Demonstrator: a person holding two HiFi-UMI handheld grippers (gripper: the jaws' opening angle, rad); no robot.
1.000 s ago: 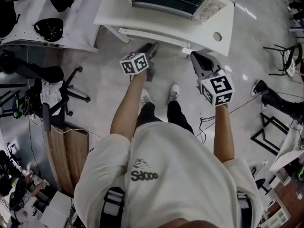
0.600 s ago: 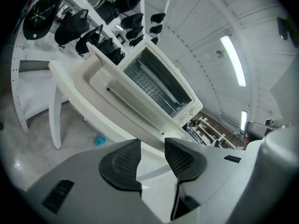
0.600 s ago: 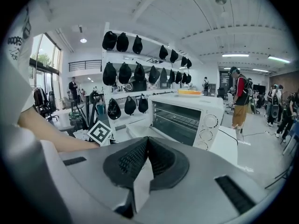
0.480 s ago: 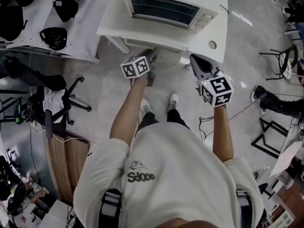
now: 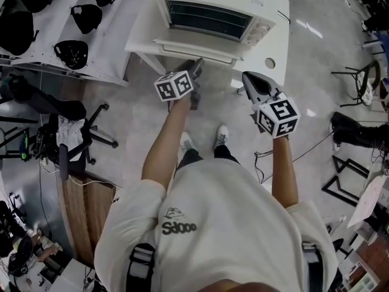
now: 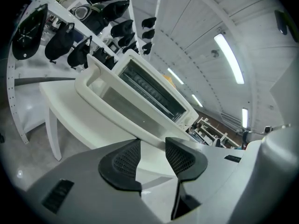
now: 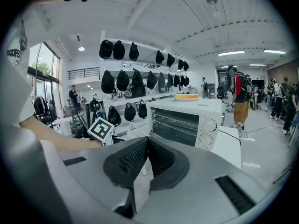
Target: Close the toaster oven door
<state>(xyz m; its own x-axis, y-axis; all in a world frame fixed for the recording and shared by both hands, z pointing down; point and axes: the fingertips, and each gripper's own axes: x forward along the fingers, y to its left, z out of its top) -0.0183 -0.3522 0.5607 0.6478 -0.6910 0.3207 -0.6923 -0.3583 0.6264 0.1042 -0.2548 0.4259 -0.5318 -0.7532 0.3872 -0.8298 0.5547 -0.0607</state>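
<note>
The toaster oven (image 5: 209, 18) is sitting on the white table (image 5: 276, 38), well back from the person. Its door (image 5: 194, 48) is lying folded down and fully open, reaching toward the table's front edge. The left gripper (image 5: 196, 64) is hovering just in front of and below the door's front edge. Its jaws have just been opening and are standing apart, with nothing clamped between them. The right gripper (image 5: 246, 76) is hovering near the table's front right, its fingers pressing together on nothing.
</note>
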